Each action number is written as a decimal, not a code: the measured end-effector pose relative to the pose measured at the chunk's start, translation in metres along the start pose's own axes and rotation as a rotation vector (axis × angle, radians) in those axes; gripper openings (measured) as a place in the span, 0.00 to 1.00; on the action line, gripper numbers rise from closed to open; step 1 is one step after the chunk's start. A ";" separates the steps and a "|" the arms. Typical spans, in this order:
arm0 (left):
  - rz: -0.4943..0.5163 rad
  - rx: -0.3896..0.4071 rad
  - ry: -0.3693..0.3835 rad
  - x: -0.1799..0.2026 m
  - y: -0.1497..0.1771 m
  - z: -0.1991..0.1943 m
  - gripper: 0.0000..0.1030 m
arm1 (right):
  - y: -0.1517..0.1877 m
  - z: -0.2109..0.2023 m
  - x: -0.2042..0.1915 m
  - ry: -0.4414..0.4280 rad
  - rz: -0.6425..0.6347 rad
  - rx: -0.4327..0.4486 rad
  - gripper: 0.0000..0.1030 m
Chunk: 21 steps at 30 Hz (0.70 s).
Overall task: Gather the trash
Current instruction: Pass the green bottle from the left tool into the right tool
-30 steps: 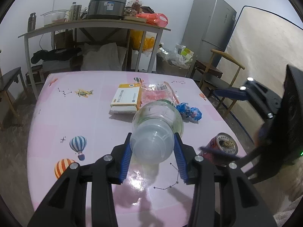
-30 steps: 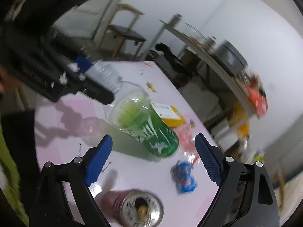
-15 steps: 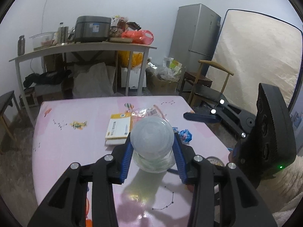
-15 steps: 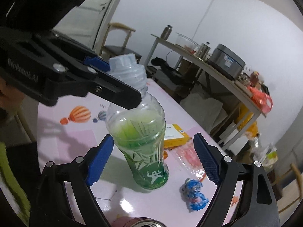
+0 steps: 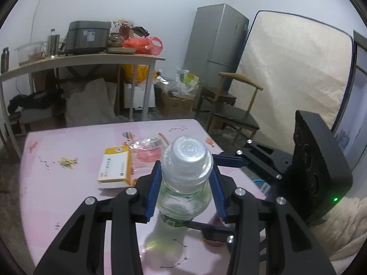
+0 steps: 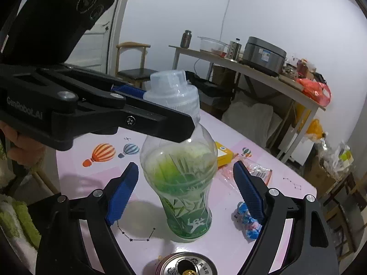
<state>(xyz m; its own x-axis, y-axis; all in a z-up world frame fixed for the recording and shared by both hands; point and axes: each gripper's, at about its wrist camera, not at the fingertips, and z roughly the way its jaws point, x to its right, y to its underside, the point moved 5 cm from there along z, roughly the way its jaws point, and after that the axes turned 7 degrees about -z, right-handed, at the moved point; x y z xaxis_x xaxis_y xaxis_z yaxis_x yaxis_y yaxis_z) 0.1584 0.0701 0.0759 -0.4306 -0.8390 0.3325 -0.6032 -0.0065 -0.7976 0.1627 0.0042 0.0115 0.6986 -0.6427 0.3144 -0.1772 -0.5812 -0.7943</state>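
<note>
Presently on record, largest first. Pink table (image 6: 229,233): printed with balloons and star lines, carrying all the smaller items.

Left gripper (image 5: 186,191): jaws partly closed, blue pads pressed on either side of the bottle's neck just below the cap; seen from the right wrist it reaches in from the left, roughly level, with a hand (image 6: 21,147) behind its handle.

Right gripper (image 6: 184,197): jaws wide, set either side of the bottle's lower body with clear gaps, pads not touching it; pointed somewhat downward across the table from the near edge.

Bottle (image 6: 183,183): clear plastic, upright, green leaf-patterned label round the lower half, pale translucent cap on top, green residue inside the upper body; whether its base rests on the table cannot be told.

Yellow and white box (image 5: 114,166): lying flat at mid-table, left of the bottle in the left wrist view.

Pink clear wrapper (image 5: 148,152): flat, just right of the box, touching it.

Drink can (image 6: 187,264): opened top facing up, at the near edge below the bottle.

Blue crumpled wrapper (image 6: 247,218): near right of the bottle, beside the right gripper's right finger.
</note>
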 end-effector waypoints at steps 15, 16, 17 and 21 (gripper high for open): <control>-0.226 0.047 0.241 -0.009 -0.003 -0.004 0.59 | 0.002 -0.007 0.016 -0.026 0.100 0.024 0.73; -0.264 0.056 0.267 -0.015 -0.003 -0.006 0.59 | 0.001 -0.007 0.017 -0.035 0.110 0.028 0.73; -0.292 0.063 0.285 -0.019 -0.004 -0.008 0.59 | 0.000 -0.007 0.018 -0.047 0.123 0.035 0.73; -0.430 0.102 0.363 -0.045 -0.004 -0.015 0.59 | -0.009 -0.005 0.024 -0.099 0.173 0.059 0.73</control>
<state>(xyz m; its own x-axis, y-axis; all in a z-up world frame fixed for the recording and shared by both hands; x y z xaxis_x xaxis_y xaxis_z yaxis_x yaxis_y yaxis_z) 0.1701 0.1156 0.0711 -0.3743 -0.5087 0.7753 -0.7149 -0.3741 -0.5907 0.1776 -0.0083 0.0281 0.7266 -0.6765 0.1202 -0.2619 -0.4345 -0.8617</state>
